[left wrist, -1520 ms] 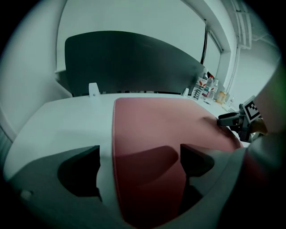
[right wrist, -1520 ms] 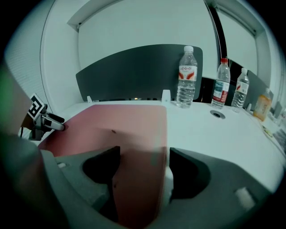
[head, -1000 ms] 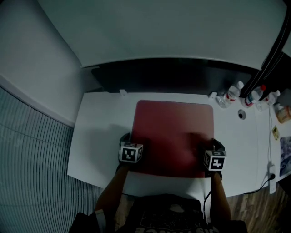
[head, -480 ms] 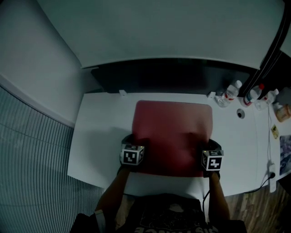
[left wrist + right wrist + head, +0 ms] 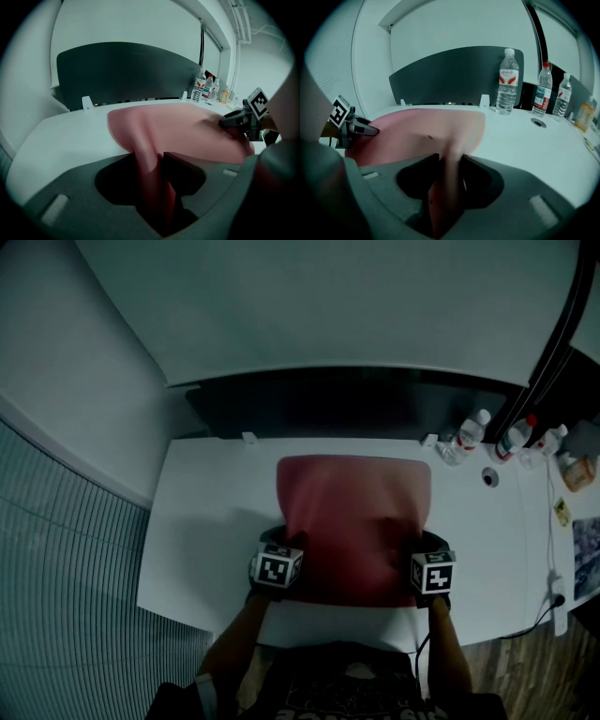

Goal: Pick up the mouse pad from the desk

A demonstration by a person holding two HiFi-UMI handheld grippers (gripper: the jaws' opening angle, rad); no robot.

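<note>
Now red mouse pad (image 5: pixel 354 512) lies on white surface (image 5: pixel 206 512), both side edges pinched into raised folds. We see left gripper (image 5: pixel 285 545) fingers clamped on left fold, right gripper (image 5: pixel 418 546) fingers clamped on right fold; both pairs just been closing. Water bottles (image 5: pixel 472 432) stand far right, apart from pad.

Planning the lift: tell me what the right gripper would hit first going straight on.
The right gripper, jaws just closed further, pinches the red mouse pad; beyond it, probably the white desk, depth unclear.
</note>
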